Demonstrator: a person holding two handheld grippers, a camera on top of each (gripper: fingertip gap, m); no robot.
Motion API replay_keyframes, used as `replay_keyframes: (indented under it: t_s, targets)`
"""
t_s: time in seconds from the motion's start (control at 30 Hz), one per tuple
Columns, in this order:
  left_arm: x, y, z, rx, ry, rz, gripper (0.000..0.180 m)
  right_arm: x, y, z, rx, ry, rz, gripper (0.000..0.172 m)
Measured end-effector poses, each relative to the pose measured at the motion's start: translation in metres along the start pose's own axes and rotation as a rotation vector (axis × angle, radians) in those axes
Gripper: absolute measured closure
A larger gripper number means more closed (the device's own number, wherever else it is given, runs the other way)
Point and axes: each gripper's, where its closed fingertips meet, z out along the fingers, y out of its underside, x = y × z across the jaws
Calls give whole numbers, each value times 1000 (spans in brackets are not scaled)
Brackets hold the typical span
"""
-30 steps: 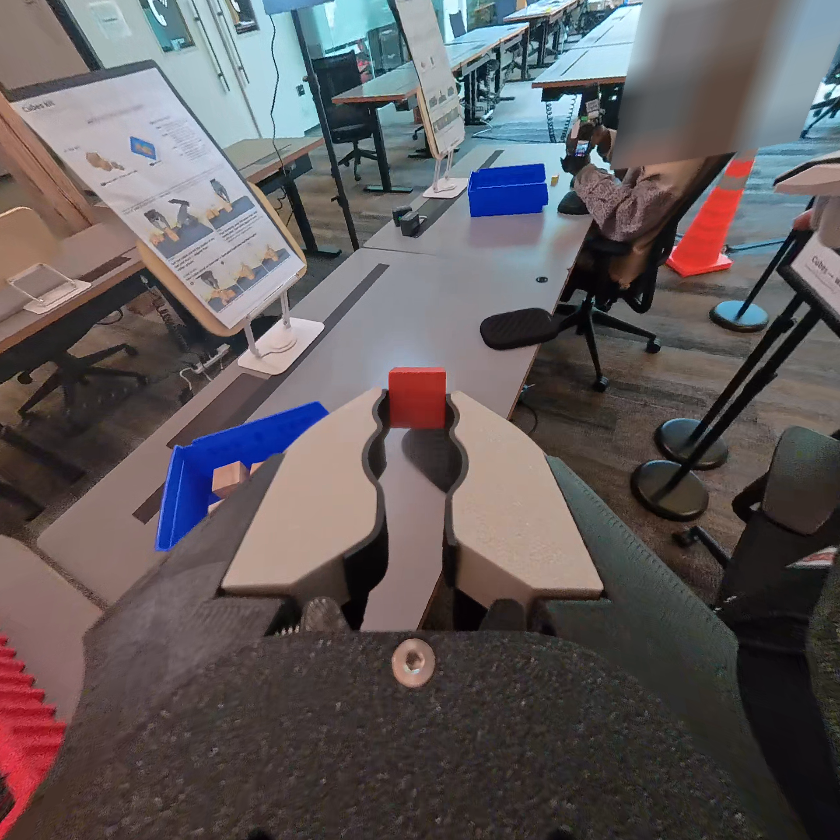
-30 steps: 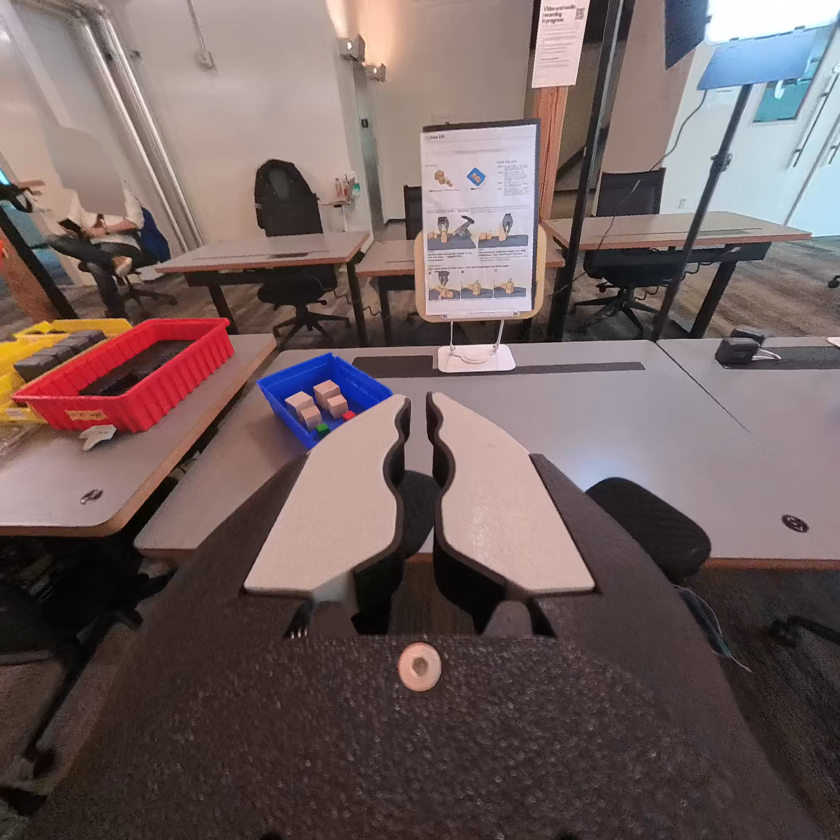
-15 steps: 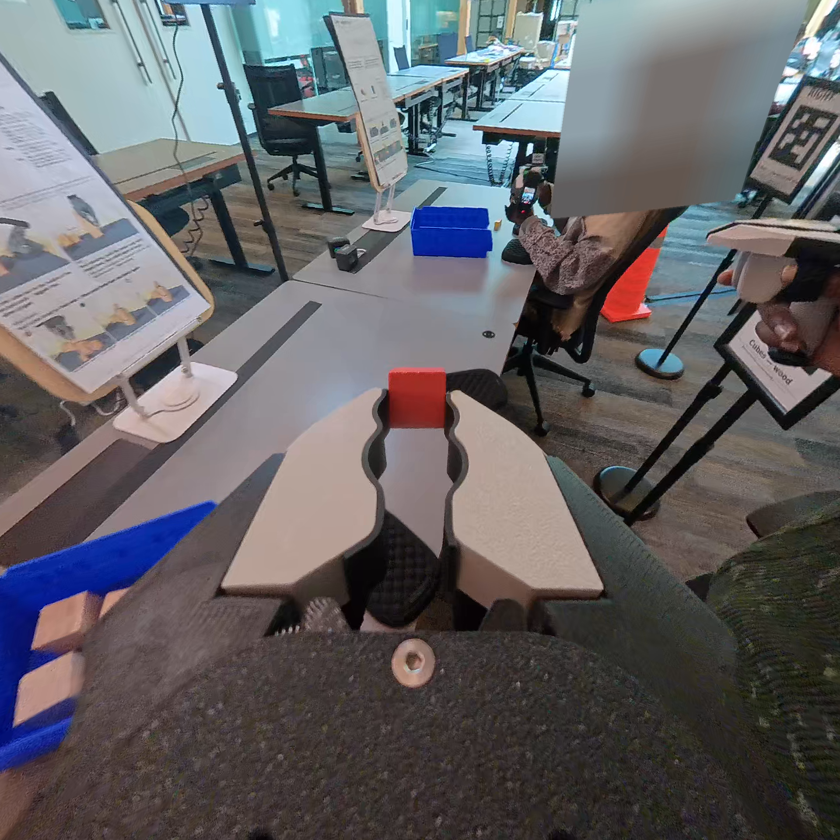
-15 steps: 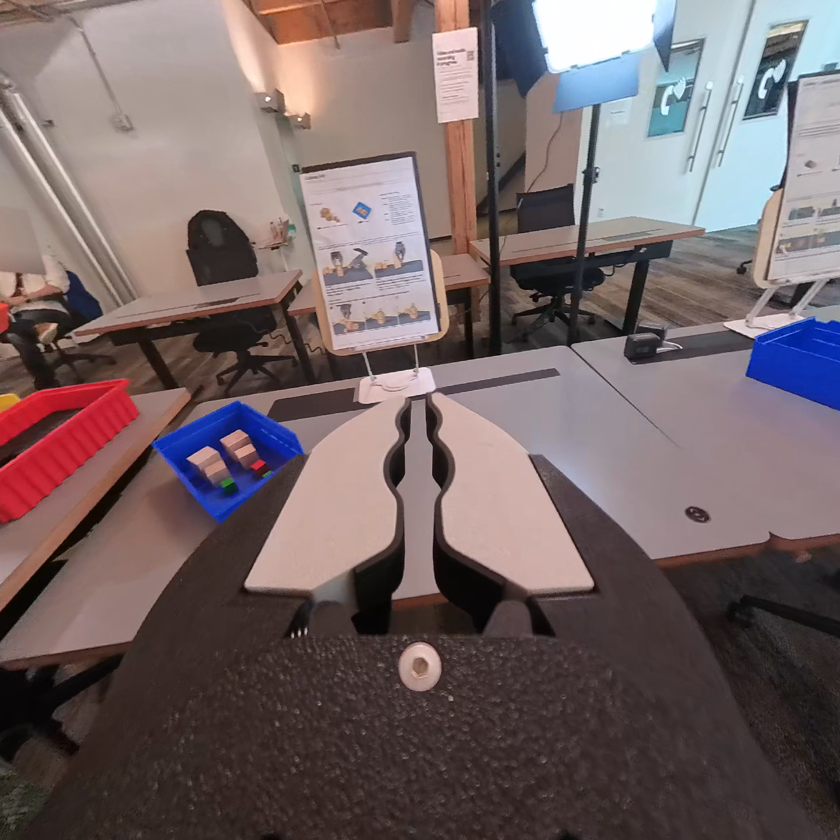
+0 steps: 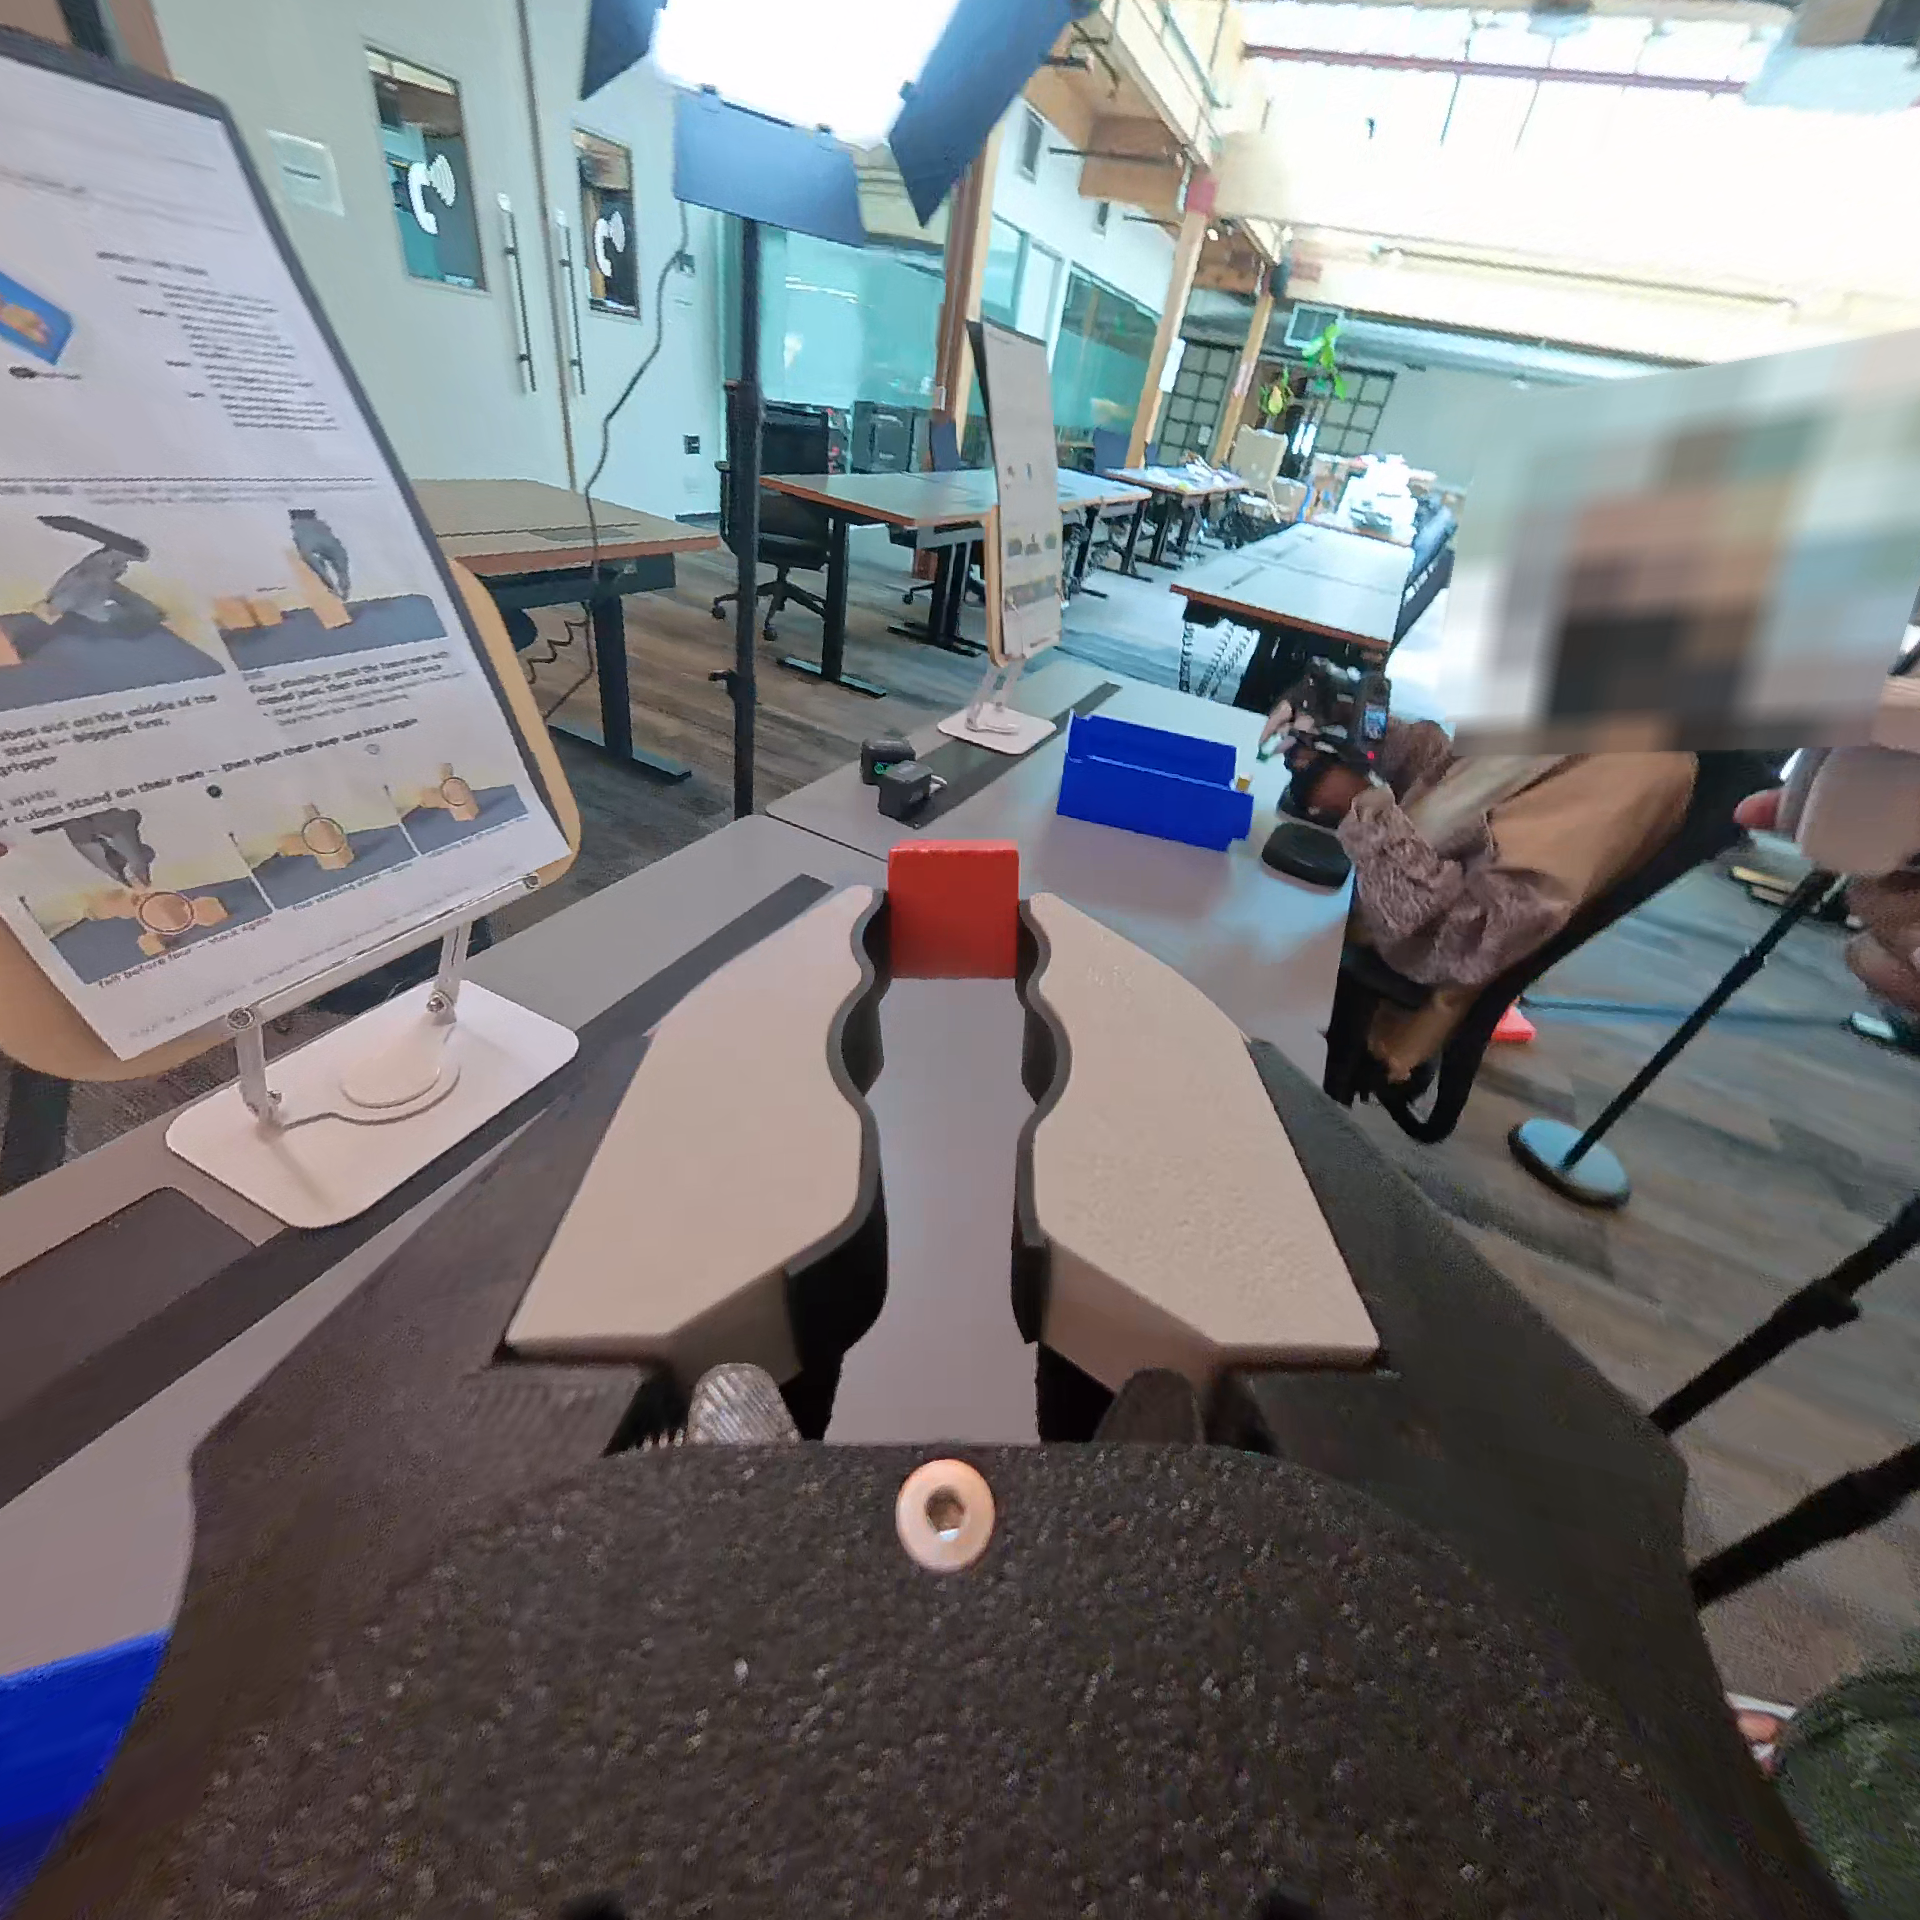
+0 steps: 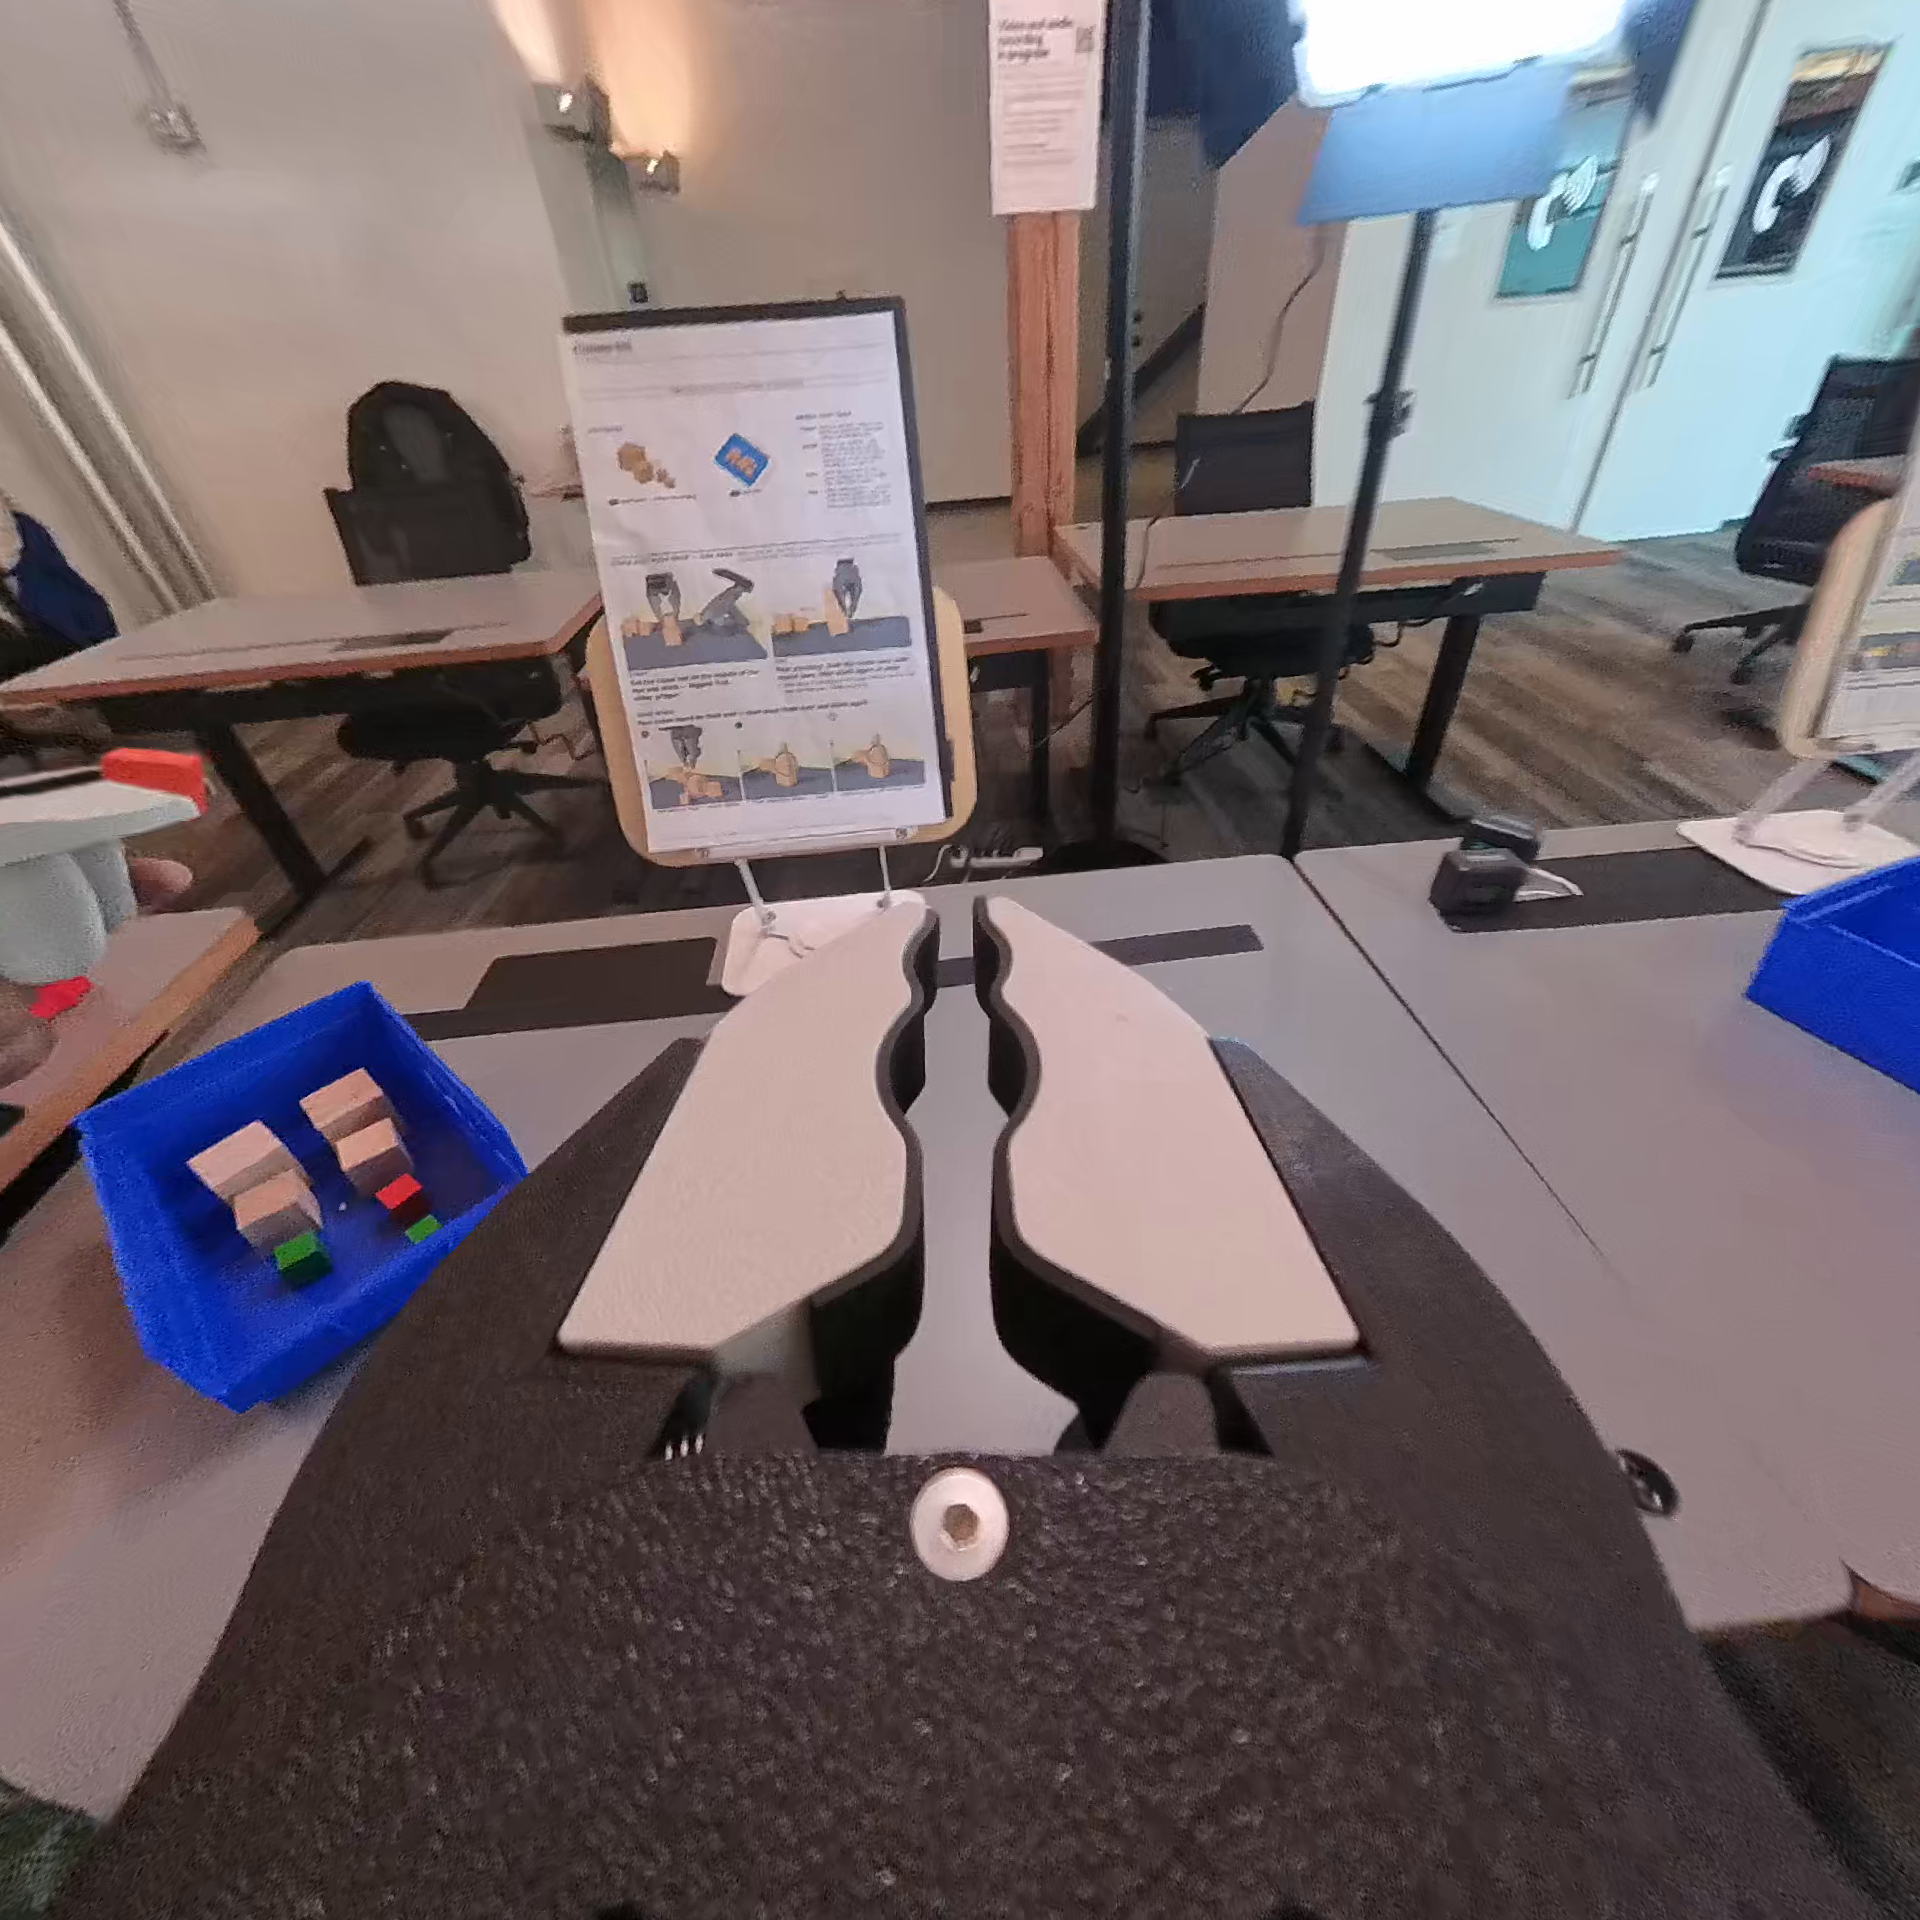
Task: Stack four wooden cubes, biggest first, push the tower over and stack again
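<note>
My left gripper (image 5: 953, 935) is shut on a red block (image 5: 953, 883); both pads press its sides and it sticks out past the tips, held above the grey table (image 5: 717, 883). The same gripper and red block (image 6: 156, 771) show at the far left of the right wrist view. My right gripper (image 6: 956, 920) is shut down to a thin slit with nothing between its fingers, and hangs over the table (image 6: 1403, 1039). A blue bin (image 6: 187, 1340) to its left holds wooden cubes (image 6: 343, 1107), a small red cube (image 6: 400, 1193) and a small green cube (image 6: 301, 1259).
An instruction board on a white stand (image 5: 208, 623) stands at the table's back, also in the right wrist view (image 6: 758, 582). A second blue bin (image 5: 1153, 790) sits on the neighbouring table, beside a seated person (image 5: 1455, 883). A black light stand (image 5: 743, 623) rises behind. Across from one pair of fingers to the other is roughly 30 cm.
The left gripper has swung up and leftward with the red block still held; the blue bin slid to the frame's lower left corner. The right view panned, bringing the bin closer.
</note>
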Motion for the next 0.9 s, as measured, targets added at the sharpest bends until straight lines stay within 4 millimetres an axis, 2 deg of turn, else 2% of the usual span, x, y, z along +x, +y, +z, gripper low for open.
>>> replay_keyframes:
  t_s: [0.1, 0.2, 0.37, 0.5, 0.6, 0.67, 0.8, 0.9]
  targets:
    - [-25, 2, 9, 15, -31, -23, 158, -4, 2, 44, -51, -57, -33, 165]
    - [-57, 20, 8, -10, -110, -34, 158, -8, 4, 87, -97, -131, -51, 165]
    - [-99, 48, -12, -25, -280, -99, 158, -19, 10, 153, -159, -284, -99, 165]
    - [-115, 69, -26, -32, -445, -117, 158, -25, 15, 198, -187, -441, -152, 165]
    - [-114, 78, -28, -23, -579, -137, 158, -18, 18, 227, -195, -563, -162, 165]
    - [-106, 81, -25, -21, -669, -133, 158, -11, 21, 241, -200, -641, -159, 165]
    - [-78, 81, -17, -23, -839, -123, 158, 14, 33, 265, -204, -758, -152, 164]
    - [-55, 74, -9, -24, -917, -89, 158, 36, 28, 290, -152, -756, -146, 164]
